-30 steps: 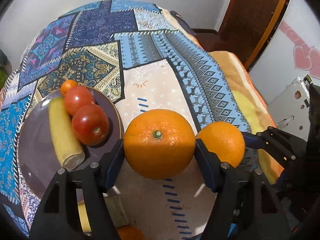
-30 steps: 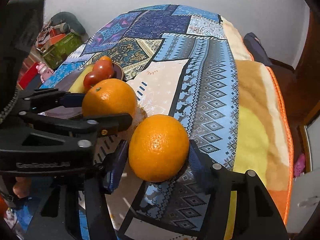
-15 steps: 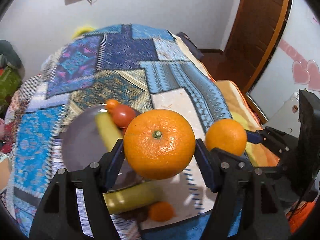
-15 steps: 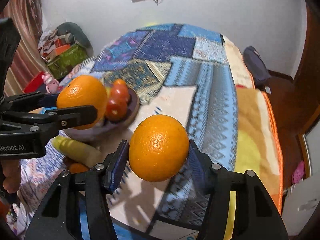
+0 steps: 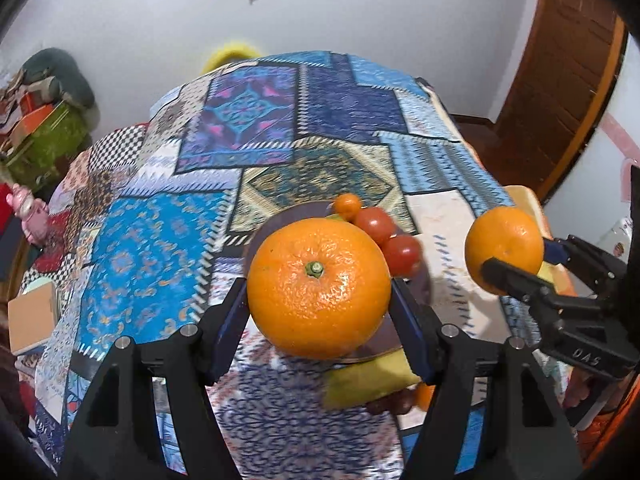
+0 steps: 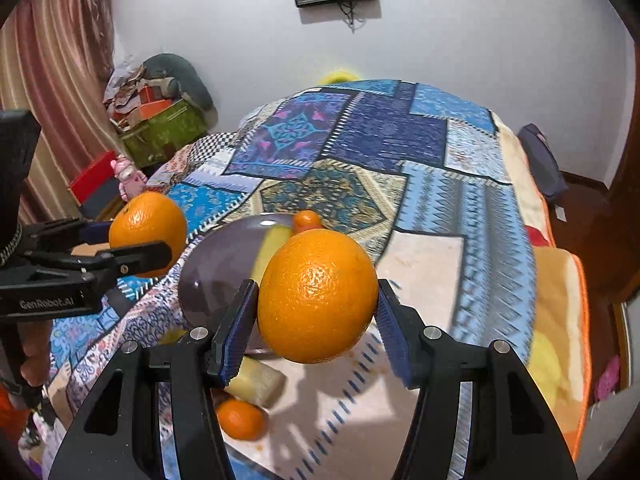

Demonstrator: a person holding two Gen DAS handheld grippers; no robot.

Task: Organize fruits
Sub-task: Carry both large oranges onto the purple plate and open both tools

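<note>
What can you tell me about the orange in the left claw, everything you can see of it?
The orange is large, round and bright, with a dimpled, glossy peel and a small green stem stub facing the left camera. It looks whole and unbruised. The left claw grips it on both sides with blue pads, holding it in the air above the patterned bedspread, in front of the purple plate. Nothing else touches it.
</note>
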